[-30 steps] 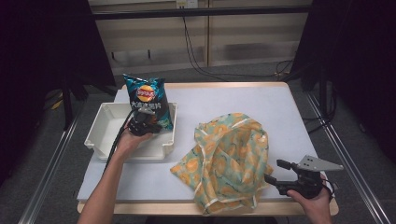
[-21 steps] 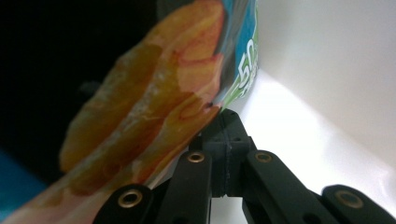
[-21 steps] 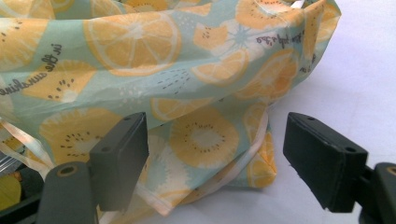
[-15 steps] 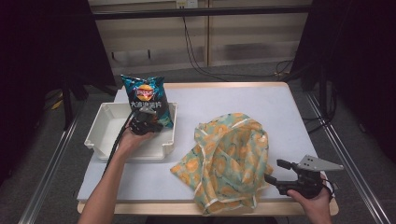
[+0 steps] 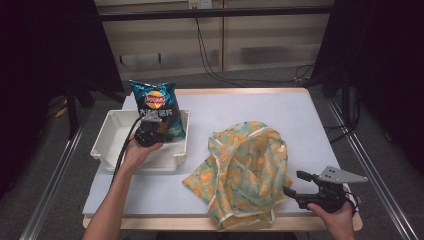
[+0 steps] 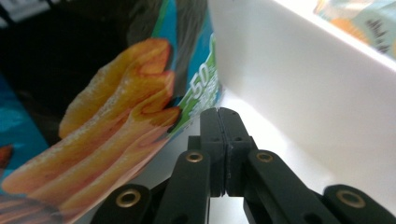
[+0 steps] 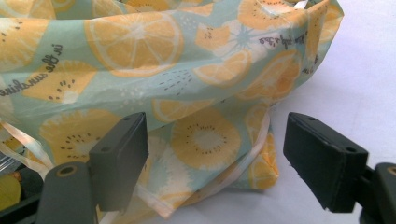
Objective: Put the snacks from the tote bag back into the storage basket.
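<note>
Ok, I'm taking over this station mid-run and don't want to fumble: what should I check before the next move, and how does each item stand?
1. Left gripper shut: ok, jaws pressed together in the left gripper view.
2. Firm hold on the chip bag: cannot tell; the bag sits beside the closed jaws, no film visible between them.
3. Bag over the white bin: ok, upright at the bin's far right.
4. Right gripper open: ok, jaws wide apart.
5. Right gripper lined up on the fruit-print cloth bag: ok, its edge lies between the jaws.
6. Cloth bag fully on the table: ok.
</note>
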`<state>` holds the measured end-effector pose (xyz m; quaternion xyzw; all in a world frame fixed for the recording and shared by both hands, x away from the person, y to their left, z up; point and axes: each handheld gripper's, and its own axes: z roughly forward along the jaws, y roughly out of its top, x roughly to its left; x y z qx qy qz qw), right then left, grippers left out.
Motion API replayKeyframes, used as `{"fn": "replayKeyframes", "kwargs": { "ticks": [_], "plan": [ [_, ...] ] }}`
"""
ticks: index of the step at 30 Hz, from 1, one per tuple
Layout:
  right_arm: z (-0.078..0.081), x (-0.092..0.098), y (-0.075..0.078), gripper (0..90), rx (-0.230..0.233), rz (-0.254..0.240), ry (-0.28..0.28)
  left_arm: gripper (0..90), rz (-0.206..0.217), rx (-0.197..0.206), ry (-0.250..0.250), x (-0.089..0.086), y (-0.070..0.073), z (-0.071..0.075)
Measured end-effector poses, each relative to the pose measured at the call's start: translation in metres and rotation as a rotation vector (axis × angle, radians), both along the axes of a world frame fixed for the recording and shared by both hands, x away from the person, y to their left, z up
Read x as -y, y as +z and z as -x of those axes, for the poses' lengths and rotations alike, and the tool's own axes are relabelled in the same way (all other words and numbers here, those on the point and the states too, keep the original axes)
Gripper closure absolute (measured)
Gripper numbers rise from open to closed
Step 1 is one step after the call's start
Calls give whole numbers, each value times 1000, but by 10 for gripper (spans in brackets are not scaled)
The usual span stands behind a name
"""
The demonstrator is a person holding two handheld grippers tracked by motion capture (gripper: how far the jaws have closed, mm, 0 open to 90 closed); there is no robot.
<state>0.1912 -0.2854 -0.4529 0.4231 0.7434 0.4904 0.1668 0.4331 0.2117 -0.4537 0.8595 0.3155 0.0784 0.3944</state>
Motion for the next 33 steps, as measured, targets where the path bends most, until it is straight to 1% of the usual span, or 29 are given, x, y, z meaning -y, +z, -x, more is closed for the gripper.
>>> {"fn": "replayKeyframes", "kwargs": {
  "ticks": [2,3,5,6,7,8,9,10,11,12,13,15,16,17,18,19,20,21,22,24,25,26,27,28,29,30,31,32,33],
  "plan": [
    [0,0,0,219,0,-1,-2,870,7,7,2,-1,2,2],
    [0,1,0,219,-1,-2,-1,854,23,29,0,-1,4,7],
    [0,1,0,218,0,-3,-1,841,47,37,0,-4,8,12],
    [0,1,0,218,0,-3,-1,829,47,37,0,-4,8,12],
    [0,1,0,218,0,-2,-1,804,84,54,16,-6,11,18],
    [1,1,0,218,-2,-2,-3,792,101,63,19,-7,12,22],
    [1,1,0,218,-2,-3,-2,756,94,83,29,-8,13,26],
    [1,1,0,218,-2,-3,-2,718,94,83,29,-8,13,26],
    [1,1,0,218,-2,-5,-5,696,125,97,31,-10,16,34],
    [1,1,0,218,-2,-5,-5,680,125,97,31,-10,16,34],
    [1,1,0,218,-1,-1,-6,661,129,116,37,-13,18,39],
    [1,1,0,217,0,1,-4,642,128,124,43,-14,20,42],
    [1,0,0,218,2,1,1,603,147,129,50,-16,23,47],
    [1,0,0,218,2,1,1,576,147,129,50,-16,23,47],
    [1,0,0,218,0,1,-5,538,168,134,45,-18,25,54],
    [1,0,0,218,3,2,-3,514,173,142,51,-19,26,58],
    [1,0,0,218,3,2,-3,475,173,142,51,-19,26,58],
    [1,1,0,218,-1,-2,-6,427,183,142,58,-20,27,62],
    [1,1,0,218,-1,-2,-6,427,185,146,60,-21,28,65],
    [1,1,0,218,-3,-2,-5,349,221,157,90,-22,27,73],
    [1,1,0,217,-2,-1,-7,312,213,167,84,-22,25,80],
    [1,1,0,217,-2,-1,-7,296,213,167,84,-22,25,80],
    [1,1,0,217,-2,-2,-5,296,198,184,78,-22,25,85],
    [1,1,0,217,-2,-3,-6,253,215,174,69,-22,26,92],
    [1,1,0,217,-2,-2,-7,237,195,178,70,-23,26,98],
    [1,2,0,216,1,0,-10,230,187,181,58,-23,27,100],
    [2,2,0,217,1,-5,-14,228,184,181,58,-24,28,104],
    [2,2,0,217,1,-5,-14,217,184,181,58,-24,28,104],
    [2,3,0,217,-3,-8,-19,198,195,186,77,-27,30,111]
  ]
}}
